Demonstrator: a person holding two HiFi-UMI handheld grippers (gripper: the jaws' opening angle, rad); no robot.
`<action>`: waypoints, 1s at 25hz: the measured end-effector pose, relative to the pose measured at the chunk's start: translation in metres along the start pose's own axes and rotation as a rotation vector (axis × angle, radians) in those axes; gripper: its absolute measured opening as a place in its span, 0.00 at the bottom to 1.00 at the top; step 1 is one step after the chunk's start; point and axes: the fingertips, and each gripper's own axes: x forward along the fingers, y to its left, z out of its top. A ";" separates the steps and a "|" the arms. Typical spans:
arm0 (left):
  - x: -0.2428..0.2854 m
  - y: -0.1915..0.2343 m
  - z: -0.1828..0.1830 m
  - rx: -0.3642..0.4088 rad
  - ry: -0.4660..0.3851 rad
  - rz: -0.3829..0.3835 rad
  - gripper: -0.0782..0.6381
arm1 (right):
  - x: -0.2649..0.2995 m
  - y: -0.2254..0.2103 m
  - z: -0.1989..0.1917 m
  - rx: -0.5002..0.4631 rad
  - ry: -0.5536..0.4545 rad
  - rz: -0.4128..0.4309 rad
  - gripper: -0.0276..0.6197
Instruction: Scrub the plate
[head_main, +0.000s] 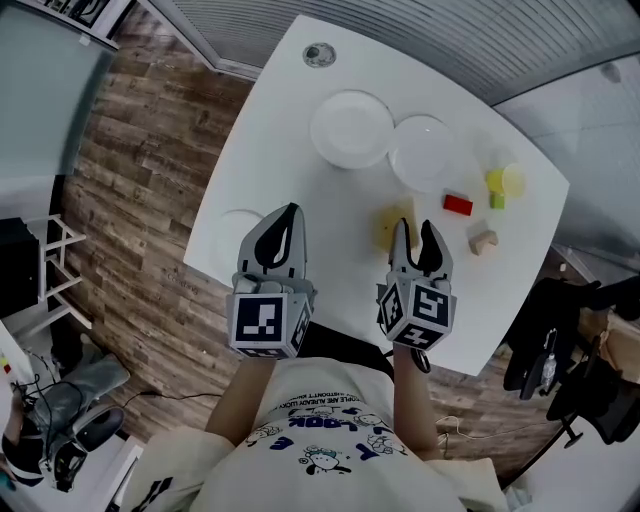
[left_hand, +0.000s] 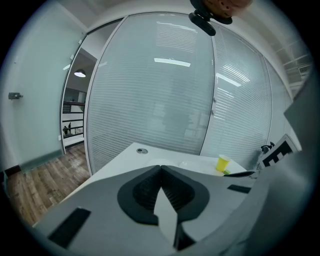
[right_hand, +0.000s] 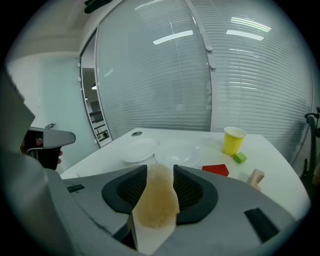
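Sponge lay in the gap between my right gripper's fingers, which stood apart and did not press it. My left gripper's fingers were closed tip to tip on nothing. Well beyond both sets of fingertips sat a white plate with a second plate just beside it, both on the white table.

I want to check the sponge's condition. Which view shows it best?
The right gripper view: the sponge shows large and clear in the gap between that gripper's open jaws. The head view shows only a small part of it beside the right gripper; the left gripper view shows none.
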 end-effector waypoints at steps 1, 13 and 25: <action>0.000 -0.001 -0.001 0.000 0.004 -0.001 0.15 | 0.001 0.000 -0.003 -0.001 0.011 0.005 0.28; 0.002 -0.002 -0.009 -0.002 0.018 0.001 0.15 | 0.010 0.004 -0.023 -0.056 0.066 0.031 0.30; 0.000 0.002 -0.014 -0.009 0.029 0.016 0.15 | 0.017 0.013 -0.034 -0.093 0.116 0.066 0.29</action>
